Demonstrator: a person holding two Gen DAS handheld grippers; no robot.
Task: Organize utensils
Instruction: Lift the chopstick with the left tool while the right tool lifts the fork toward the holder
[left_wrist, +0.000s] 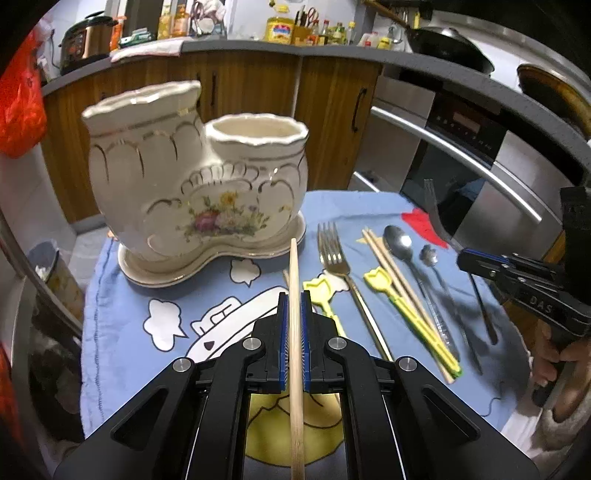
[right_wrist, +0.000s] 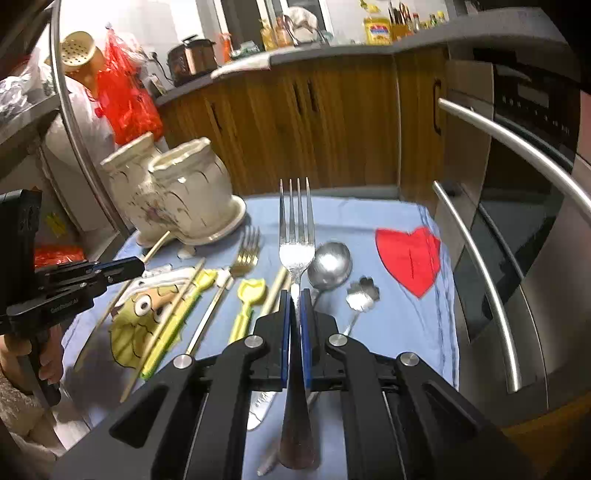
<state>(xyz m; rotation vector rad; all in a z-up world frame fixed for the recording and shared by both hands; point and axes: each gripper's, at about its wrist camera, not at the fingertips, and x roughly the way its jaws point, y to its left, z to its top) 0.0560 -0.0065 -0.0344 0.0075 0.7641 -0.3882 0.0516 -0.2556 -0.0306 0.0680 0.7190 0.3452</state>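
Cream floral holder (left_wrist: 207, 177); blue cartoon cloth (left_wrist: 122, 332); yellow scoop (right_wrist: 248, 301).

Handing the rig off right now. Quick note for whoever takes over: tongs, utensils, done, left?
Left tongs: shut on one wooden chopstick, lifted off the cloth, pointing toward the holder.
Right tongs: shut on a silver fork, tines up and forward.
Ceramic holder: on its tray at the far left of the blue cloth; the cup whose inside shows looks empty.
Done: nothing in the holder that I can see.
Left on the cloth: gold fork, chopsticks, two yellow tools, big spoon, small flower spoon.
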